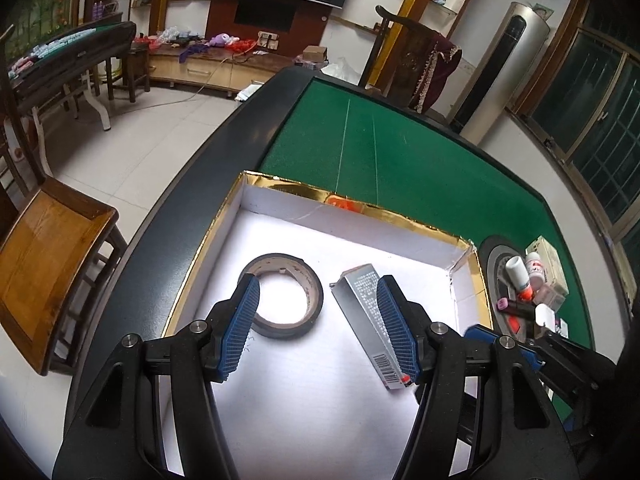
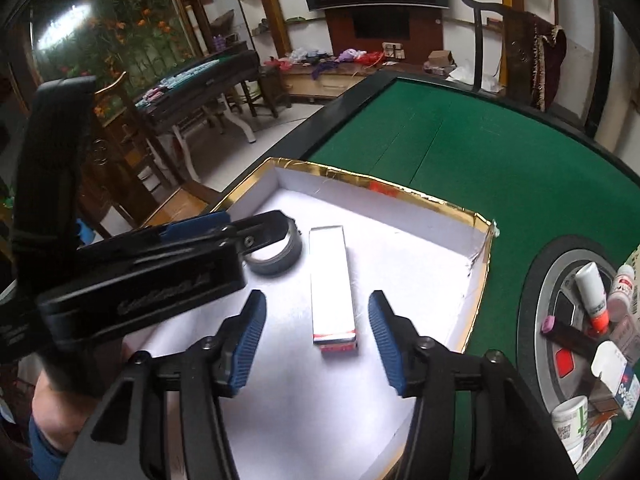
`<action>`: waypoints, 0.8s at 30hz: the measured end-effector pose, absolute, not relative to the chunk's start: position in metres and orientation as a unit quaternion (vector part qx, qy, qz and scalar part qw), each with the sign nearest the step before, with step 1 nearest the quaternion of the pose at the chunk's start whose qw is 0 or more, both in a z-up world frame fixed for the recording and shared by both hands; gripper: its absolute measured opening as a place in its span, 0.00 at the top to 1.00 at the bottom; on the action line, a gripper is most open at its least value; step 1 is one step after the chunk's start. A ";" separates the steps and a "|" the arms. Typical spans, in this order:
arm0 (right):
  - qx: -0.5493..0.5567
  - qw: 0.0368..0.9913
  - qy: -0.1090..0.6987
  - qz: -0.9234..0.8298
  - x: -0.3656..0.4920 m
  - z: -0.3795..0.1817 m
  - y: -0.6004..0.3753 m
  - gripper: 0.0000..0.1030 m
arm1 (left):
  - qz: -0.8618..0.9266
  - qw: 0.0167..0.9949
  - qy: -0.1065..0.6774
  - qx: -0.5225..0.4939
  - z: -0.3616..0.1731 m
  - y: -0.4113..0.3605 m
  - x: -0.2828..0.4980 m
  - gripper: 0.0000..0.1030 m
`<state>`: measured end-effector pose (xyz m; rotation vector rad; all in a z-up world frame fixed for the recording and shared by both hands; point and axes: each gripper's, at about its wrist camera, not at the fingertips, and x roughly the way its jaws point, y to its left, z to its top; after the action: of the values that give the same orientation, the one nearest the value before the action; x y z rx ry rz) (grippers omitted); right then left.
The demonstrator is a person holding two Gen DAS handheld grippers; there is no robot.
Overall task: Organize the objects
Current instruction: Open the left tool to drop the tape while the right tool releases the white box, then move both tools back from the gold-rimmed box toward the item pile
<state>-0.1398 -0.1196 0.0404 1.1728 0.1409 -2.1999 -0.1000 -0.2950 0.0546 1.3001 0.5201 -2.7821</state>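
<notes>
A white box with a gold rim sits on the green table. Inside it lie a roll of black tape and a long silver carton. My left gripper is open and empty above the box floor, its fingers straddling the gap between tape and carton. My right gripper is open and empty, just behind the carton's near end. The left gripper's body crosses the right wrist view and hides part of the tape.
To the right of the box, on a round black and grey panel, lies a cluster of small bottles, jars and cartons. Wooden chairs stand beside the table. The green felt stretches beyond the box.
</notes>
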 end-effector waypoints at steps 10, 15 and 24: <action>0.417 0.334 -0.040 -0.844 -0.111 0.065 -0.021 0.45 | -0.900 0.000 0.117 0.419 0.064 -0.264 -0.091 0.40; 0.405 0.292 -0.084 -0.862 -0.103 0.070 0.061 0.45 | -0.902 -0.040 0.084 0.421 0.073 -0.219 -0.072 0.40; 0.423 0.212 -0.141 -0.870 -0.102 0.023 0.187 0.45 | -0.871 -0.131 -0.047 0.472 0.055 -0.086 -0.058 0.40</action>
<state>-0.1016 0.1866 0.0231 1.1734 -0.3926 -2.4154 -0.0576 -0.0862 0.0554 1.6193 -0.1623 -2.9891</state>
